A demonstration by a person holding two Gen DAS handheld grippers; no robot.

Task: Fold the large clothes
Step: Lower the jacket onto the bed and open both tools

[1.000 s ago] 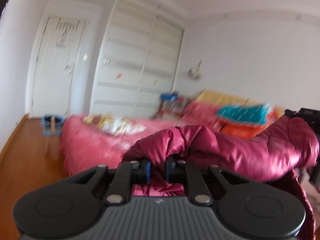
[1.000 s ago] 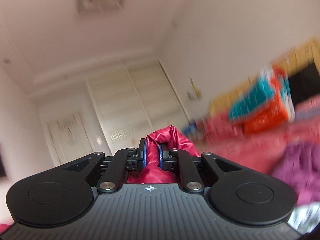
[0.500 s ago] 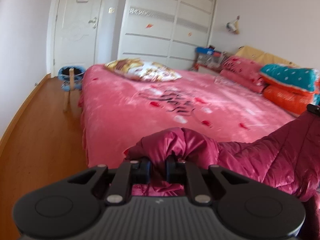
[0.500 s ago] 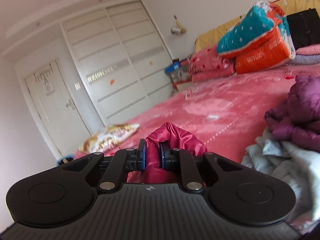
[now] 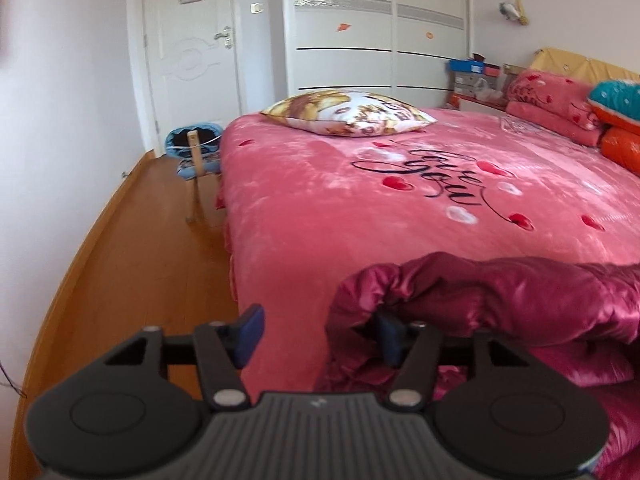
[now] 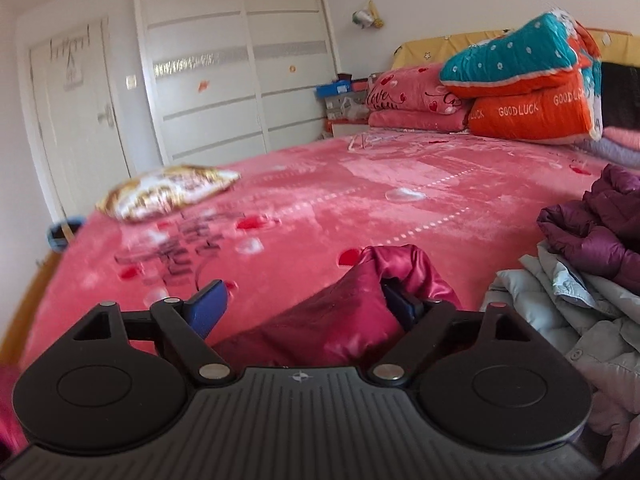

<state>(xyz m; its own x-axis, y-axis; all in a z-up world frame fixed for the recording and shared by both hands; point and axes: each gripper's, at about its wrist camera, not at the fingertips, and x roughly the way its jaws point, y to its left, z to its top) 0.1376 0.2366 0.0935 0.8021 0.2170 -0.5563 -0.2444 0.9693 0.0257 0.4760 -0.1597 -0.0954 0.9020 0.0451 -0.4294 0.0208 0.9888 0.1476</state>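
Both my grippers have dropped to the pink bed (image 5: 320,208) and are opening, releasing the shiny magenta jacket (image 5: 500,292): left gripper (image 5: 320,332), right gripper (image 6: 308,304).

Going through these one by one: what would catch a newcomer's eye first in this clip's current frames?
The big pink bedspread with its black script and red hearts fills both views. In front lies a shiny crimson padded jacket, draped over one finger of each opening tool, left tool and right tool, no longer pinched. At the headboard sits a teal and orange quilt stack, and a heap of purple and pale coats lies on the right.
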